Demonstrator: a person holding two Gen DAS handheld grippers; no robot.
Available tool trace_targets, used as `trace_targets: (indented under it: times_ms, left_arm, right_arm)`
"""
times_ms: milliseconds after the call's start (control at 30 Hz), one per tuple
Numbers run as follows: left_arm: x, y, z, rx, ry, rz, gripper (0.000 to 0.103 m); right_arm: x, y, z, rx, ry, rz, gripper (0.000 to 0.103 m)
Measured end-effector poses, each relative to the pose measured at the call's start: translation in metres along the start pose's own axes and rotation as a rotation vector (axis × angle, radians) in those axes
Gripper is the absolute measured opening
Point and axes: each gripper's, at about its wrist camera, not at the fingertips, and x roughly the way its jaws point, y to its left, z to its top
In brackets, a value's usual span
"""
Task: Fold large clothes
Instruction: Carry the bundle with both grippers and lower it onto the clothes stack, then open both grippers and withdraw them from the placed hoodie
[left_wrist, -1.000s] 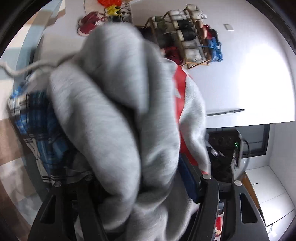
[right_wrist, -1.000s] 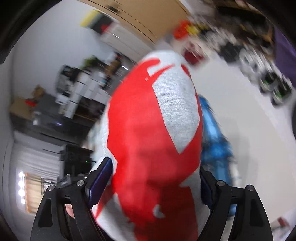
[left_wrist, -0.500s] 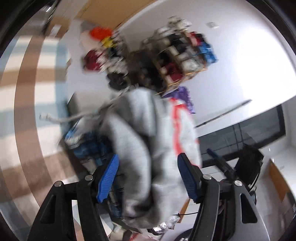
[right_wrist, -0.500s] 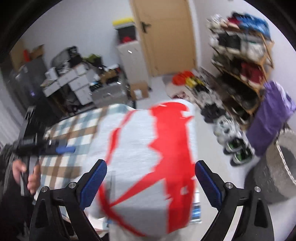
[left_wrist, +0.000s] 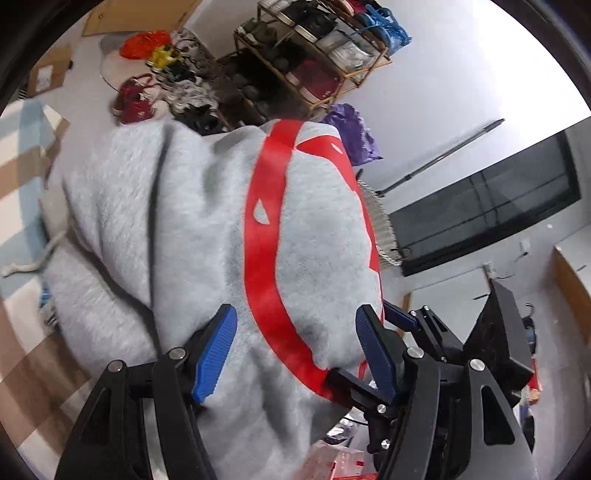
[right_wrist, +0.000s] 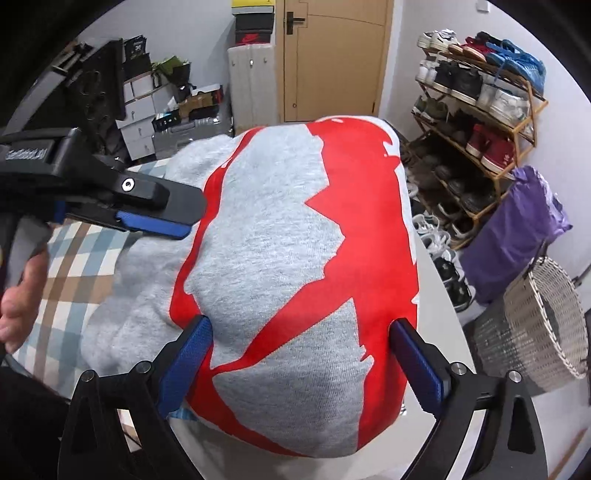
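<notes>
Grey sweatshirt (right_wrist: 288, 258) with red print sits bunched, clamped between both the left gripper (left_wrist: 295, 347) and right gripper (right_wrist: 301, 363), whose jaws have just widened.

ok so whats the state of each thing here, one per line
grey and red sweatshirt: bunched, lifted, between both pairs of jaws
left hand-held gripper: part open, sweatshirt bulging between its pads
right hand-held gripper: jaws just opened wide, sweatshirt between them
door: shut
shoe rack: full of shoes
wicker basket: upright
</notes>
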Motion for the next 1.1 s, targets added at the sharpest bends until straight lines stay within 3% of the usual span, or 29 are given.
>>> trace_targets:
  times_ms: [67,133,167,233,300,400,467,600,733,867,1000,1100]
  left_arm:
    - [-0.001,0.004,-0.002,0.030,-0.017,-0.019,0.057]
    - [0.002,0.011,-0.004,0.041,-0.027,0.016,0.037]
    - [0.000,0.016,-0.006,0.024,-0.034,0.007,0.033]
    - [-0.006,0.013,-0.005,-0.024,-0.032,-0.020,0.033]
    - [-0.013,0.006,-0.004,-0.044,-0.031,0.006,0.033]
    - [-0.022,-0.029,-0.006,0.064,-0.057,0.052,0.036]
    - [-0.017,-0.039,-0.014,0.100,-0.041,0.035,0.058]
    - [0.005,-0.028,-0.022,0.030,0.019,0.050,0.061]
    - [0.007,-0.017,-0.024,0.011,0.013,0.065,0.061]
    - [-0.020,-0.032,-0.040,0.051,-0.051,0.174,0.061]
    - [-0.053,-0.050,-0.060,0.097,-0.133,0.176,0.061]
    - [-0.079,-0.075,-0.087,0.186,-0.216,0.234,0.062]
  right_arm:
    - [0.002,0.002,-0.004,-0.030,-0.018,-0.015,0.098]
    - [0.003,0.003,-0.006,-0.043,-0.030,-0.021,0.098]
    - [0.003,0.004,-0.006,-0.040,-0.032,-0.020,0.099]
    - [-0.004,0.005,-0.004,-0.032,-0.036,0.006,0.099]
    - [-0.015,0.001,-0.002,0.002,-0.049,0.035,0.097]
    - [-0.038,-0.001,-0.004,0.066,-0.127,0.087,0.096]
    - [-0.040,0.002,-0.008,0.070,-0.136,0.092,0.096]
    - [-0.019,0.004,-0.022,0.123,-0.105,0.004,0.101]
    - [-0.015,0.012,-0.030,0.130,-0.094,-0.025,0.103]
    - [-0.036,0.006,-0.032,0.210,-0.152,0.004,0.102]
    - [-0.077,0.007,-0.043,0.304,-0.273,0.032,0.102]
    - [-0.104,0.013,-0.051,0.345,-0.348,0.041,0.103]
